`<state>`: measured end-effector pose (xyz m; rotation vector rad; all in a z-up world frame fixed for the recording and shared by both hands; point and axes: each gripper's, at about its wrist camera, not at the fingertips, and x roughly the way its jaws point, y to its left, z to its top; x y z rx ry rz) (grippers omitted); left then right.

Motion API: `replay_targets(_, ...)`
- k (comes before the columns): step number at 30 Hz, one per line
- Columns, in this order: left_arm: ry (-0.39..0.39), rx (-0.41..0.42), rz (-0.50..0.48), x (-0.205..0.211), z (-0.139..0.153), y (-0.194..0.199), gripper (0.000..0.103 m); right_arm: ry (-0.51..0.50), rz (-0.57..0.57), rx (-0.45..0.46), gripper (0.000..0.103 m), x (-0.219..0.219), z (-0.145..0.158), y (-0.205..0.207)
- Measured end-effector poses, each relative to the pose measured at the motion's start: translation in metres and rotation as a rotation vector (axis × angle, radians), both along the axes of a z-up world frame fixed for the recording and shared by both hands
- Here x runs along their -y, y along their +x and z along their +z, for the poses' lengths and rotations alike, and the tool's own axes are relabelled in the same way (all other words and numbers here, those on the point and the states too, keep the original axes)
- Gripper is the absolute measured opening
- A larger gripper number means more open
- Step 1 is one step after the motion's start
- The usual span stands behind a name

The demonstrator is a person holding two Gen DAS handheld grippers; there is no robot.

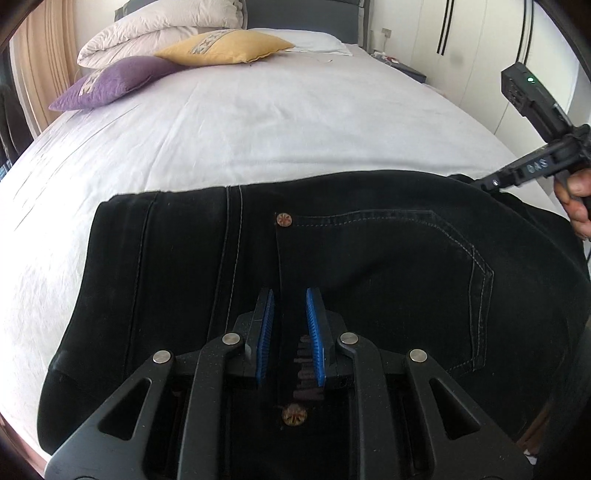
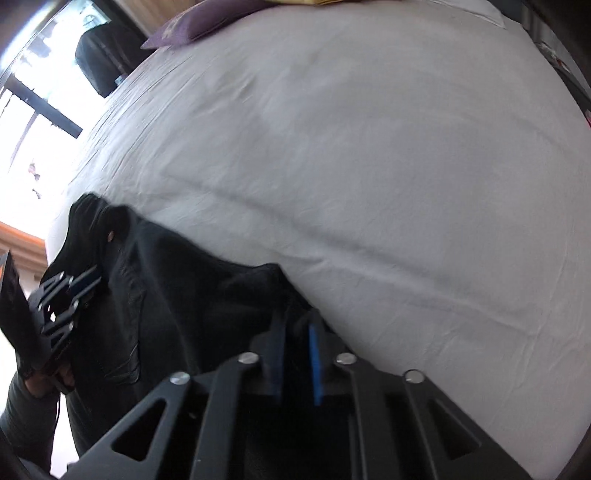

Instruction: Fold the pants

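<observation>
Black jeans (image 1: 369,258) lie folded on the white bed sheet (image 1: 277,122), back pocket and copper rivets facing up. My left gripper (image 1: 290,295) points down at the near edge of the jeans. Its blue pads are shut on a ridge of dark denim that carries a label. My right gripper (image 1: 480,183) comes in from the right in a hand and meets the far right edge of the jeans. In the right wrist view the right gripper (image 2: 295,317) is closed on a bunched black fold of the jeans (image 2: 184,295). The left gripper (image 2: 92,277) shows at the left of that view, on the cloth.
A purple cushion (image 1: 110,83), a yellow cushion (image 1: 225,46) and a pale folded duvet (image 1: 155,26) lie at the head of the bed. A dark nightstand (image 1: 399,66) stands at the far right. A bright window (image 2: 33,122) lies beyond the bed's left side.
</observation>
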<state>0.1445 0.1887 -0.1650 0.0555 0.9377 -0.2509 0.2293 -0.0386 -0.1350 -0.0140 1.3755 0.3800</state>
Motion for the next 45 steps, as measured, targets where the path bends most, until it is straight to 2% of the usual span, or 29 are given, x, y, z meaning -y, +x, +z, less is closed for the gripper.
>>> replay_targets(5,0.009,0.011,-0.004,0.000,-0.005,-0.003,0.017,-0.021,-0.050,0.086,0.006,0.002,0.004,-0.002)
replay_targets(8,0.002,0.034,0.008,0.000,-0.008,-0.013,0.018,-0.010,-0.162,0.123,0.005,0.021,-0.004,0.001)
replay_targets(9,0.006,0.045,0.011,0.000,-0.009,-0.015,0.018,-0.035,-0.205,0.122,0.000,0.030,-0.012,0.002)
replay_targets(11,0.014,0.058,0.020,0.002,-0.010,-0.016,0.018,0.038,-0.292,0.116,0.000,0.051,-0.015,-0.001)
replay_targets(13,0.017,0.055,0.027,0.001,-0.004,-0.019,0.018,0.036,-0.332,0.155,0.007,0.059,0.008,-0.013)
replay_targets(15,0.033,0.053,0.050,0.000,0.006,-0.025,0.018,0.124,-0.321,0.243,0.008,0.060,0.040,-0.031)
replay_targets(16,0.033,0.065,0.068,-0.001,0.013,-0.027,0.018,0.200,-0.300,0.283,0.010,0.058,0.055,-0.042)
replay_targets(18,-0.003,0.102,0.089,-0.001,0.027,-0.031,0.018,0.349,-0.230,0.312,0.038,0.045,0.069,-0.060)
replay_targets(19,-0.016,0.109,0.083,0.003,0.031,-0.032,0.018,0.414,-0.185,0.294,0.042,0.035,0.066,-0.068)
replay_targets(21,0.000,0.095,0.036,0.020,0.030,-0.032,0.018,0.477,-0.152,0.232,0.044,0.025,0.046,-0.078)
replay_targets(23,0.048,0.032,-0.007,0.035,0.012,-0.029,0.018,0.467,-0.218,0.145,0.043,0.039,0.010,-0.080)
replay_targets(24,0.049,0.028,-0.009,0.036,0.006,-0.030,0.018,0.430,-0.294,0.115,0.028,0.058,-0.008,-0.081)
replay_targets(25,0.023,0.049,-0.004,0.032,0.005,-0.032,0.018,0.455,-0.358,0.108,0.008,0.083,-0.020,-0.086)
replay_targets(26,-0.004,0.041,0.009,0.026,0.005,-0.033,0.018,0.472,-0.418,0.102,0.000,0.108,-0.028,-0.092)
replay_targets(28,0.012,0.028,0.038,0.019,0.010,-0.035,0.018,0.501,-0.513,0.138,0.000,0.154,-0.026,-0.113)
replay_targets(31,0.031,0.023,0.064,0.018,0.022,-0.038,0.018,0.395,-0.622,0.228,0.001,0.205,-0.001,-0.152)
replay_targets(33,0.016,0.066,0.065,0.019,0.040,-0.044,0.018,0.339,-0.718,0.275,0.017,0.232,0.015,-0.179)
replay_targets(34,0.008,0.084,0.050,0.026,0.047,-0.047,0.018,0.367,-0.754,0.294,0.022,0.240,0.023,-0.193)
replay_targets(35,-0.002,0.097,0.028,0.037,0.054,-0.049,0.018,0.406,-0.757,0.313,0.036,0.240,0.028,-0.201)
replay_targets(36,-0.007,0.104,0.002,0.047,0.059,-0.050,0.018,0.450,-0.728,0.337,0.049,0.234,0.034,-0.207)
replay_targets(38,-0.003,0.098,-0.066,0.077,0.061,-0.048,0.018,0.546,-0.617,0.322,0.062,0.209,0.031,-0.207)
replay_targets(40,0.009,0.082,-0.125,0.103,0.057,-0.048,0.018,0.564,-0.554,0.266,0.062,0.191,0.014,-0.202)
replay_targets(41,0.035,0.061,-0.161,0.119,0.050,-0.049,0.018,0.533,-0.577,0.247,0.059,0.193,0.004,-0.201)
replay_targets(42,0.083,0.022,-0.189,0.132,0.037,-0.050,0.018,0.531,-0.639,0.227,0.034,0.200,-0.010,-0.201)
replay_targets(43,0.115,0.001,-0.194,0.137,0.026,-0.052,0.018,0.594,-0.706,0.218,0.021,0.217,-0.019,-0.207)
replay_targets(44,0.107,0.008,-0.193,0.134,0.021,-0.056,0.018,0.626,-0.776,0.215,0.005,0.236,-0.025,-0.214)
replay_targets(45,0.081,0.016,-0.183,0.127,0.020,-0.059,0.018,0.612,-0.855,0.243,0.000,0.263,-0.026,-0.227)
